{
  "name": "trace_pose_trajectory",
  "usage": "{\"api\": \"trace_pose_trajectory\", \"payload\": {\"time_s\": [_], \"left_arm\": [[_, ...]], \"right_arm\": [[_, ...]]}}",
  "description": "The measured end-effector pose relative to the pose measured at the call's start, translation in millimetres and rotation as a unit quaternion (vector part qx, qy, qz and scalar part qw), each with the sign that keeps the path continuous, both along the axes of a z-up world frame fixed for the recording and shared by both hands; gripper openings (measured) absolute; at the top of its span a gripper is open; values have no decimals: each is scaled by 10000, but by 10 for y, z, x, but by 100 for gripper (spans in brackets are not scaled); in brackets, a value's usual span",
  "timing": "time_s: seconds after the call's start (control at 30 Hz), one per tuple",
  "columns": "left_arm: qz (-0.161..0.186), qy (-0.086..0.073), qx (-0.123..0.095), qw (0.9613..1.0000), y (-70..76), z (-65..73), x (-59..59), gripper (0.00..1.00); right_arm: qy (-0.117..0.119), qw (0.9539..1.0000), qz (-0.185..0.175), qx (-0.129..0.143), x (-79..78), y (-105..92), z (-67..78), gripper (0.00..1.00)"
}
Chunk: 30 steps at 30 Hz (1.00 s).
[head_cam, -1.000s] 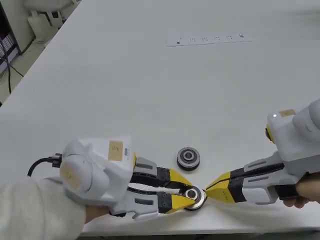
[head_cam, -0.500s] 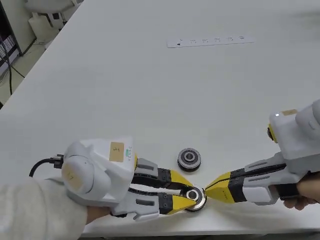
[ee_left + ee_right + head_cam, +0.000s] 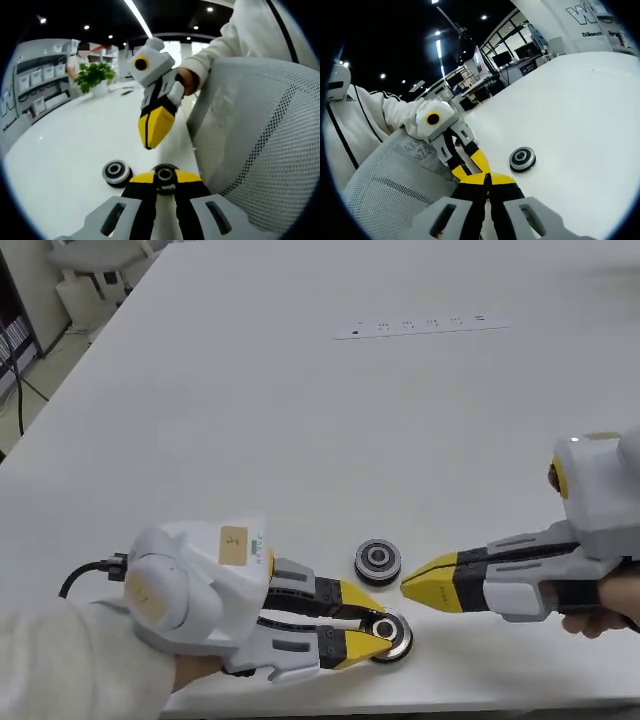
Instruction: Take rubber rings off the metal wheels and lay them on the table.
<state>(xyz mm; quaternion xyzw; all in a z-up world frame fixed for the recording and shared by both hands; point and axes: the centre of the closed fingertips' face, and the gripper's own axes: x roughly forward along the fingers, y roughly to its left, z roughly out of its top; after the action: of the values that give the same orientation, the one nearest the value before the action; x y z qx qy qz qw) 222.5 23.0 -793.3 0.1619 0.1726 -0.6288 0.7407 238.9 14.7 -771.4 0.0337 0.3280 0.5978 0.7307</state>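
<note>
Left claw (image 3: 375, 631) grasps a metal wheel (image 3: 388, 630) on the worktop (image 3: 300, 420).
Right claw (image 3: 407, 586) hovers clenched, empty, at its 1 o'clock. The rubber ring (image 3: 407, 636) probably stretches, so pinch its outer edge.

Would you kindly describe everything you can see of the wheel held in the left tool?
The wheel is small and round: a shiny metal middle with a dark centre hole, and a black rubber ring around its rim. It sits face up near the front edge of the white table, clamped between the yellow tips of the left tool. The shut right tool hangs close by without touching it.
</note>
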Motion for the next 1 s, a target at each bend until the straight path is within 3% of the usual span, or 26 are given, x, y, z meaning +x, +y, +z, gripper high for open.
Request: {"api": "trace_pose_trajectory", "payload": {"time_s": [0.07, 0.17, 0.27, 0.57, 1.0], "left_arm": [[-1, -1, -1, 10000, -2, -1, 2, 14], [-8, -2, -4, 10000, -4, 0, 4, 14], [8, -1, -3, 10000, 2, 2, 23, 14], [105, -1, -33, 9999, 28, 6, 93, 14], [199, -4, -97, 9998, 42, 11, 140, 14]], "right_arm": [[29, 9999, 131, -35, -71, 22, -26, 0], [-412, 9982, 350, -262, -63, 21, -95, 0], [-351, 9980, 412, -314, -106, 28, -142, 0], [-601, 9961, 451, -459, -47, 13, -205, 0], [-921, 9905, 712, -726, -50, 37, -352, 13]]}}
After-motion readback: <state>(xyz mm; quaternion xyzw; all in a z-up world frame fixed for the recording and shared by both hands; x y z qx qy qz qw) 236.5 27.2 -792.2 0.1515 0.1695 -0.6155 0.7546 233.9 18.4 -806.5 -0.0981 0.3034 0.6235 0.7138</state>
